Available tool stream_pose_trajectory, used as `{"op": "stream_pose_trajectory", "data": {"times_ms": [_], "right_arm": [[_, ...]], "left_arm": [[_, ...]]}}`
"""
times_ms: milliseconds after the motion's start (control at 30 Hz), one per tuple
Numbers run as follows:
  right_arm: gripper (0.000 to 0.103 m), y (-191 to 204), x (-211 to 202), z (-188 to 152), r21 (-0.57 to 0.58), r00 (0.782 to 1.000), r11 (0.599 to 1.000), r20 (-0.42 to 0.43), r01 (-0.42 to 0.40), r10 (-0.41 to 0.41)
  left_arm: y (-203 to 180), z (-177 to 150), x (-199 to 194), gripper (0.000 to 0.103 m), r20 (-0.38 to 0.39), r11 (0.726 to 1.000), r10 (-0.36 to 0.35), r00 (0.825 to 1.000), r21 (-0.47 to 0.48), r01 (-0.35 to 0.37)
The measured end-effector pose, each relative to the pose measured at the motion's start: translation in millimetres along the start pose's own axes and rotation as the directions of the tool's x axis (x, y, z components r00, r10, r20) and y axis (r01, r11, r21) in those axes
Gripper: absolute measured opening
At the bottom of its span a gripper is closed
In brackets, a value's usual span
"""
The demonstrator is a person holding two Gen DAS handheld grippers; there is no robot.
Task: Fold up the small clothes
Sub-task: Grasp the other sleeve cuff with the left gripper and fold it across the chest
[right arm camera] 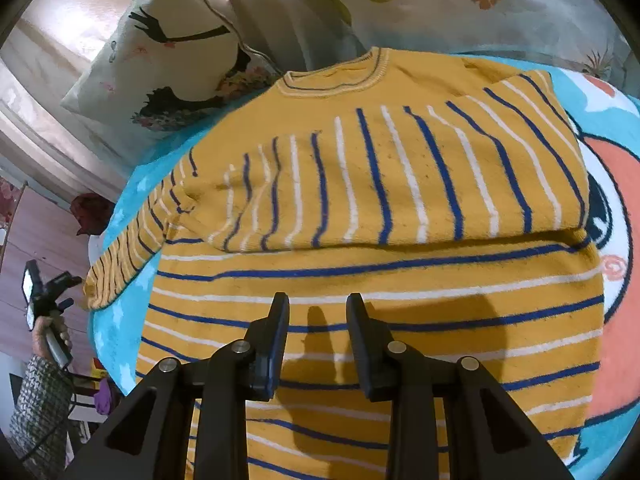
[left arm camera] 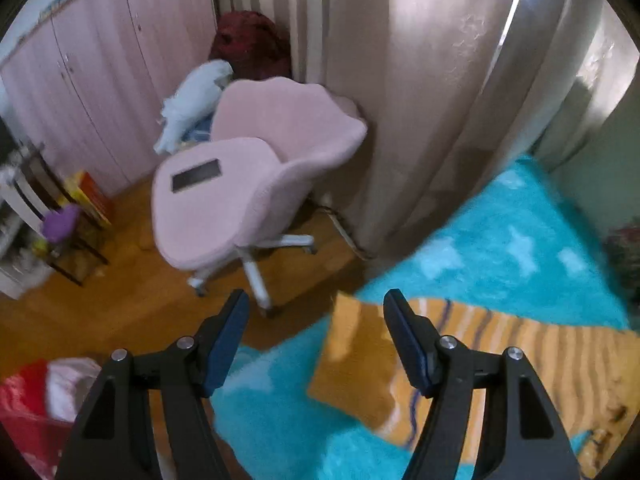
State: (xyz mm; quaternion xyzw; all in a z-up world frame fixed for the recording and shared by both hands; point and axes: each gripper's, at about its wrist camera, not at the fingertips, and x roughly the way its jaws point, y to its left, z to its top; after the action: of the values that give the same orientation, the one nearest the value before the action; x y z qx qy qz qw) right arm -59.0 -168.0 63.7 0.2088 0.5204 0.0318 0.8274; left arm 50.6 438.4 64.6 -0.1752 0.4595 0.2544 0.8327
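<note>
- Black fingers with blue pads fill the bottom of the left wrist view: the left gripper point(left arm camera: 316, 312) is spread wide and holds nothing, hanging in the air above the floor edge
- At about 4 o'clock from those fingertips lies the yellow striped sweater point(left arm camera: 520, 364) on the turquoise blanket point(left arm camera: 500, 248); the left sleeve end sits just past the right finger, apart from it as far as the blur allows
- Further off, at 11 o'clock, a pink swivel chair point(left arm camera: 240, 184) stands on the wooden floor in front of a beige curtain point(left arm camera: 420, 100), with a pink wardrobe point(left arm camera: 100, 80) at 10 o'clock
- In the right wrist view, the right gripper point(right arm camera: 318, 300) is partly open, its fingers parted over the sweater's lower body; it grips nothing, and whether the tips touch the knit cannot be told
- One sleeve point(right arm camera: 380, 176) already lies folded across the chest at 12 o'clock, below the collar; the other sleeve point(right arm camera: 132, 248) runs out flat toward 9 o'clock
- At 9 o'clock, near the frame edge, the person's left hand point(right arm camera: 50, 332) holds its gripper well clear of the garment
- A printed pillow point(right arm camera: 168, 64) rests at 11 o'clock beyond the collar
- Judged from this, the sleeve-folding step is half done; the next move calls for the left gripper to come down, pinch the outstretched cuff and carry it over the chest
</note>
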Motion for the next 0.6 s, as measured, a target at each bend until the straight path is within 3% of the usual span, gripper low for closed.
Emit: {"op": "stream_pose_trajectory", "data": {"times_ms": [100, 200, 233, 300, 400, 467, 500, 533, 567, 600], "right_arm": [[0.035, 3, -1, 0, -0.008, 1.000, 1.000, 0.010, -0.001, 0.001], [0.036, 4, 0, 2, 0.000, 1.000, 1.000, 0.017, -0.006, 0.006], [0.036, 5, 1, 3, 0.000, 1.000, 1.000, 0.018, -0.005, 0.005], [0.036, 7, 1, 4, -0.004, 1.000, 1.000, 0.020, -0.003, 0.003], [0.037, 11, -1, 4, -0.022, 1.000, 1.000, 0.024, 0.006, -0.006], [0.037, 12, -3, 3, -0.035, 0.999, 0.999, 0.028, 0.018, -0.017], [0.037, 11, -5, 2, -0.036, 0.999, 0.999, 0.032, 0.025, -0.024], [0.037, 10, -6, 1, -0.035, 0.999, 0.999, 0.034, 0.030, -0.029], [0.037, 6, -8, 1, -0.028, 0.999, 0.999, 0.039, 0.037, -0.036], [0.037, 2, -11, 1, -0.015, 0.998, 0.999, 0.045, 0.039, -0.039]], "left_arm": [[9, -27, -3, 0.068, -0.080, 0.992, -0.122, 0.989, -0.038, 0.119], [8, -61, 5, 0.068, -0.166, 0.968, -0.248, 0.955, -0.091, 0.235], [6, -66, 8, 0.068, -0.176, 0.963, -0.263, 0.949, -0.098, 0.249], [-1, -70, 8, 0.069, -0.143, 0.965, -0.257, 0.956, -0.086, 0.247], [-6, -62, 10, 0.069, -0.124, 0.947, -0.311, 0.942, -0.130, 0.295], [-12, -52, 16, 0.066, -0.111, 0.950, -0.294, 0.949, -0.142, 0.278], [-16, -48, 18, 0.058, -0.106, 0.956, -0.276, 0.955, -0.137, 0.261], [-24, -41, 20, 0.021, -0.110, 0.967, -0.238, 0.965, -0.123, 0.225], [-28, -36, 25, 0.008, -0.125, 0.970, -0.226, 0.966, -0.119, 0.211], [-32, -32, 21, 0.008, -0.122, 0.965, -0.243, 0.962, -0.130, 0.228]]}}
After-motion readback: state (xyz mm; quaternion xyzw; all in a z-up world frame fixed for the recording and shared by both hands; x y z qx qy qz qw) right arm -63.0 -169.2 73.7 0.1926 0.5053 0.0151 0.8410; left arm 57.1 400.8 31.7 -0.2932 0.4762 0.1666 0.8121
